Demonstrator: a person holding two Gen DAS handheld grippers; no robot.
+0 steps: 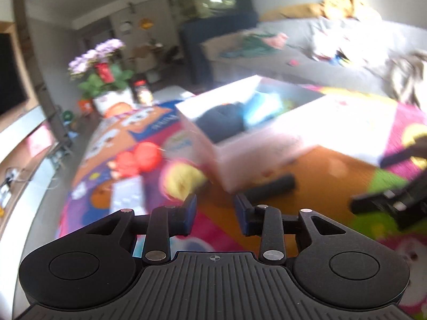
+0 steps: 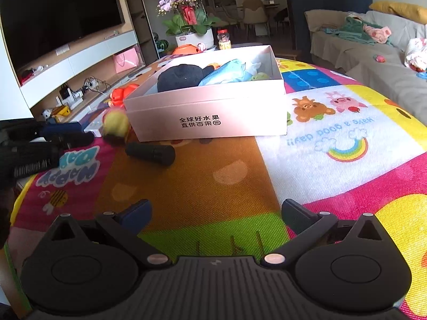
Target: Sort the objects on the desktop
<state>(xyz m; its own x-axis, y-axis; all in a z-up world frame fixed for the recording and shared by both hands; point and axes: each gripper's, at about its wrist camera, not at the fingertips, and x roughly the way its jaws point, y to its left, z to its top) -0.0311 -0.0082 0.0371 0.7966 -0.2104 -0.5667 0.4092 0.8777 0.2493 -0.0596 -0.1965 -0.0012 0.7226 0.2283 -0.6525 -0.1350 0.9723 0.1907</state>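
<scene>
Your left gripper (image 1: 214, 214) is pulled in as narrow as it goes, and there's nothing between its blue pads, just the play mat (image 1: 307, 165) showing through the gap. That view is pretty smeared, so take the details with a grain of salt.

Your right gripper (image 2: 216, 218) is the opposite: fingers spread wide, nothing in them, hanging over the orange and green patches of the mat.

The white box (image 2: 205, 117) sits on the mat ahead of both of you, lid off. Inside it you've got a black rounded thing (image 2: 178, 77), a light blue packet (image 2: 226, 73) leaning beside it, and something yellow-green (image 2: 260, 76) near the far right corner.

Still out on the mat: a black cylinder (image 2: 150, 153) lying on its side just in front of the box's left corner, a yellow toy (image 2: 116, 122) right beside the box's left end, and an orange-red toy (image 2: 121, 96) a bit farther back on that side. A white flat item (image 1: 126, 193) lies near the yellow toy in your left view.
</scene>
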